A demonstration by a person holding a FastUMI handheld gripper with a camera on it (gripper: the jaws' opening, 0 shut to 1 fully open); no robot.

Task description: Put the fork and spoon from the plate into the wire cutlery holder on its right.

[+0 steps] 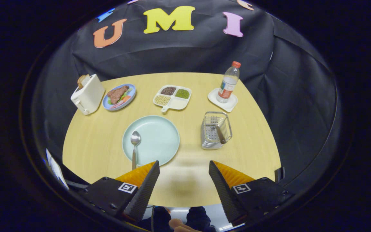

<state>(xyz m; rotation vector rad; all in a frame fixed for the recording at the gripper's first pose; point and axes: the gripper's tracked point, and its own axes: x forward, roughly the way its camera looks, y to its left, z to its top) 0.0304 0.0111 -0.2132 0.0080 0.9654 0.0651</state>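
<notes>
Silver metal spoon (135, 146) lengthwise on round pale-green plate (159, 141), bowl away from gripper (183, 167); gripper spread wide, empty, above wooden table (253, 151).

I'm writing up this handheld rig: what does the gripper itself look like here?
The gripper has two wedge-shaped fingers with ribbed inner faces, tapering to points. Each sits on a black blocky mount bearing a small square black-and-white marker.

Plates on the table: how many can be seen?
2. The pale green plate with the spoon lies just beyond the open tongs; the blue plate with food lies beside the toaster.
</notes>
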